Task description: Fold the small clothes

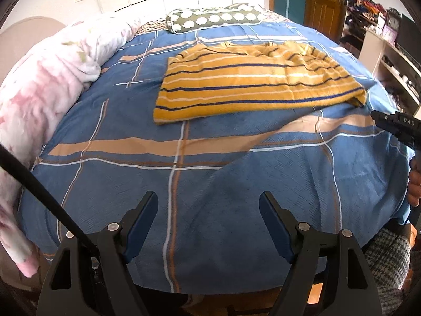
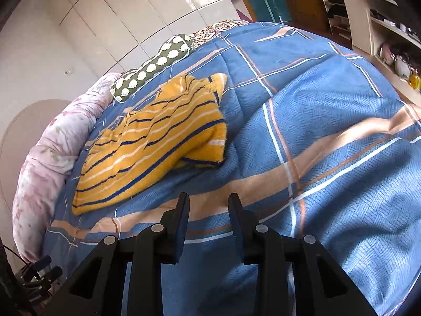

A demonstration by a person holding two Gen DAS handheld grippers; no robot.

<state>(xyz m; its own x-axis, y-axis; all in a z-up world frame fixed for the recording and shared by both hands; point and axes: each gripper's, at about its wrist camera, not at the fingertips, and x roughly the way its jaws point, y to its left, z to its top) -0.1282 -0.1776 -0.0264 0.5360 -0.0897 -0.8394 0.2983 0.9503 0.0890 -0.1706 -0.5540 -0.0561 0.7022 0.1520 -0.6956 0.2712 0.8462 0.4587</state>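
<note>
Hand-held gripper point(image 2: 209, 202) (jaws empty) near striped garment point(image 2: 152, 142).

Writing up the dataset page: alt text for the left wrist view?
A yellow striped garment, partly folded, lies on a blue plaid bedspread; the open, empty left gripper hangs over the bed's near edge. A pink blanket lies along the left side.

The only readable lettering is on the right tongs point(image 1: 389, 121), seen from the left wrist view at the right edge of the picture: pale characters on the black body read "DA5", though the last character is slightly blurred and might be an S. In the right wrist view nothing can be read; the items on the shelves point(image 2: 381, 13) are too small and blurred to make out any label.
</note>
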